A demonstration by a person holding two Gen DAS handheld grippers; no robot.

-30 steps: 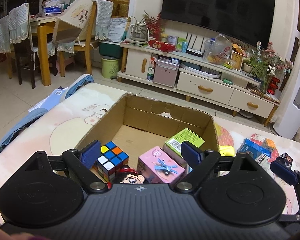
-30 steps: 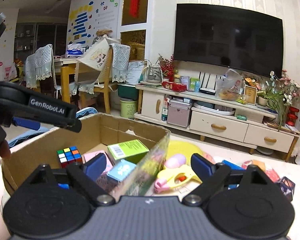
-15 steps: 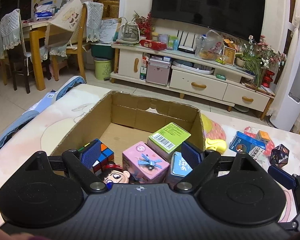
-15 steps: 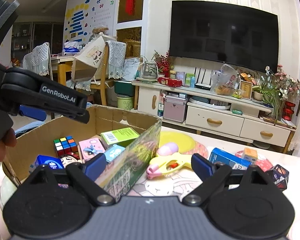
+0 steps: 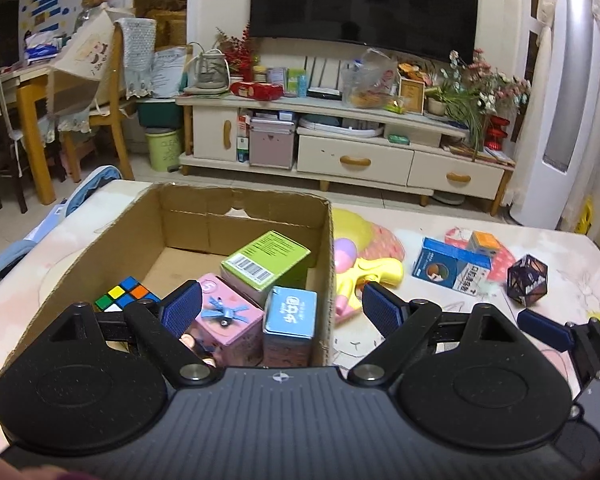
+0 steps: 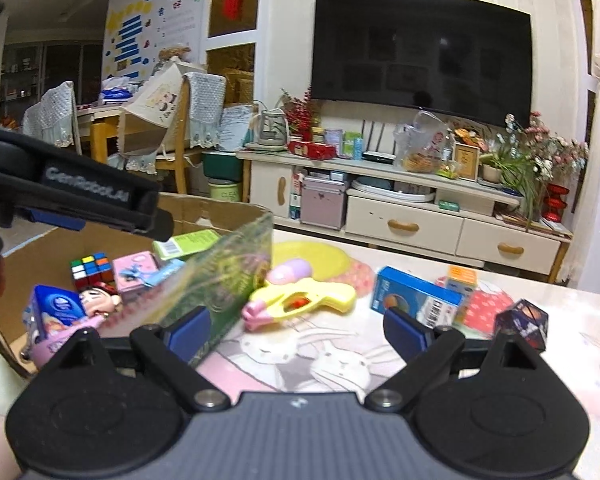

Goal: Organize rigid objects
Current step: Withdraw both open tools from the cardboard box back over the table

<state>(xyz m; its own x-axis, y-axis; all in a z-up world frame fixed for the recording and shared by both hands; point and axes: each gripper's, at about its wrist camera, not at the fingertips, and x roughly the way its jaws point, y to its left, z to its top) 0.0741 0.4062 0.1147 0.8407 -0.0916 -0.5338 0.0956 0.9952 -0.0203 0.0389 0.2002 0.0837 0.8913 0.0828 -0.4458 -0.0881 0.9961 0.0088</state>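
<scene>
On the table just right of the cardboard box (image 6: 220,216) lies the yellow toy gun (image 6: 300,300) — hard, light plastic, a bit slippery. The right gripper (image 6: 298,334) is wide open and holds nothing; the left gripper (image 5: 280,306) is open too — empty. Best grab the gun across its fat middle.

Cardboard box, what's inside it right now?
Cardboard box holds a Rubik's cube, pink box, green box, blue carton and doll; the gripper hides its near floor.

Bunny-print table (image 5: 480,320) bears cardboard box (image 5: 324,240), toy gun (image 5: 372,276)
</scene>
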